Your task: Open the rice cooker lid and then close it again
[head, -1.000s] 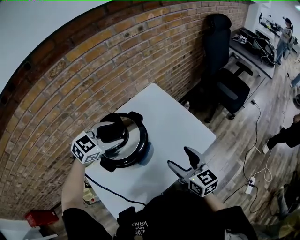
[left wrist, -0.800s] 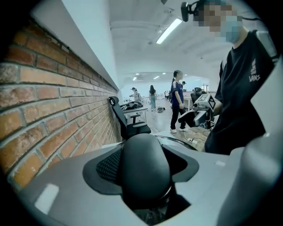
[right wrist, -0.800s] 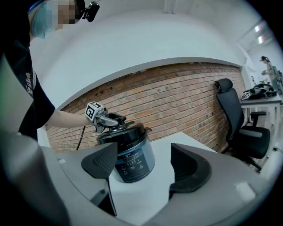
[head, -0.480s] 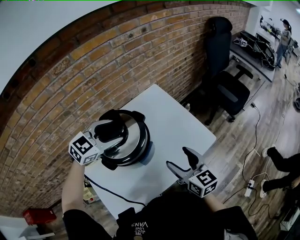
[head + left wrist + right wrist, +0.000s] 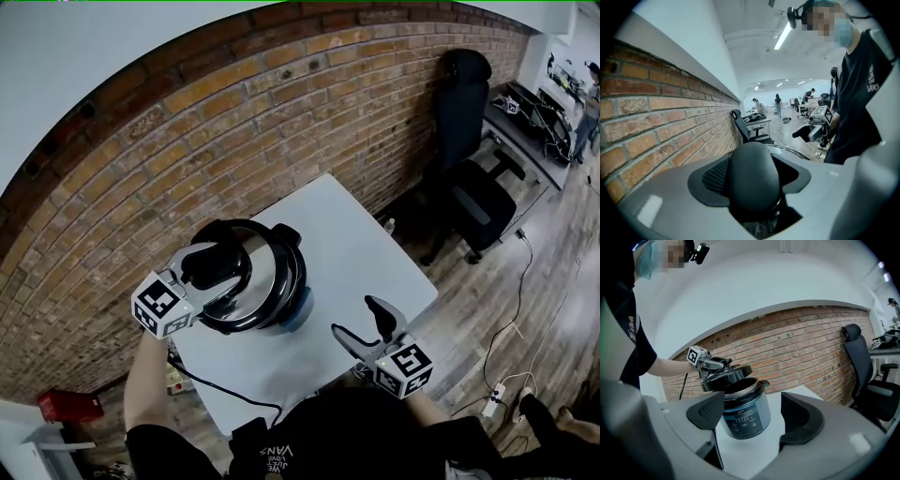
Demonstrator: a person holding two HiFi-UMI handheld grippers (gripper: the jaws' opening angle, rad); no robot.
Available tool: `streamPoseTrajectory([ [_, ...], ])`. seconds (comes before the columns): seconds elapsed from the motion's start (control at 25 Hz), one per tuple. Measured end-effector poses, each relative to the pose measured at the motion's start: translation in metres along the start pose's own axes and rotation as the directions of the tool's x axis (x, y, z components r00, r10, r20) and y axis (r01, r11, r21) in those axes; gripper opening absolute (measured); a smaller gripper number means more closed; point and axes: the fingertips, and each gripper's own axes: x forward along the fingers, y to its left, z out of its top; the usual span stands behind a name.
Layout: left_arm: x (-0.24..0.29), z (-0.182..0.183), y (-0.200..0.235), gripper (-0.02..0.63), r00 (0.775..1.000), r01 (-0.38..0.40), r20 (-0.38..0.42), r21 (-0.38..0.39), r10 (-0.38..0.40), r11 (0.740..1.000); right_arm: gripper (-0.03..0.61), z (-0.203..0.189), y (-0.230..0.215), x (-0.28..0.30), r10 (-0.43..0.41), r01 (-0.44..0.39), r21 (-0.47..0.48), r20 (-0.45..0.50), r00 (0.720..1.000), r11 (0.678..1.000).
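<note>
A dark blue rice cooker [image 5: 743, 417] stands on the white table [image 5: 366, 248]. Its round black and steel lid [image 5: 726, 376] hangs tilted above the pot's open rim, higher on the side of my left gripper. That left gripper [image 5: 217, 267] is shut on the lid's black knob handle [image 5: 752, 180], which fills the space between its jaws in the left gripper view. In the head view the lid [image 5: 251, 279] covers most of the cooker [image 5: 300, 307]. My right gripper [image 5: 361, 321] hovers open near the table's front edge, pointing at the cooker with nothing between its fingers.
A brick wall [image 5: 216, 122] runs close behind the table. A black power cable [image 5: 220, 382] trails off the front left of the table. A black office chair [image 5: 473, 183] stands at the right near a desk. People stand far off in the room.
My left gripper has risen with the lid, which now sits higher and more tilted above the pot. The right gripper has stayed where it was.
</note>
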Motion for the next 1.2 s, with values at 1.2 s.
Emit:
streamPoseTrajectory([
  [1.2, -0.196, -0.042, -0.071, 0.279, 0.61, -0.696, -0.02, -0.492, 0.792, 0.523, 0.368, 0.019, 0.025, 0.055, 0.38, -0.385, -0.035, -0.094, 0.92, 0.922],
])
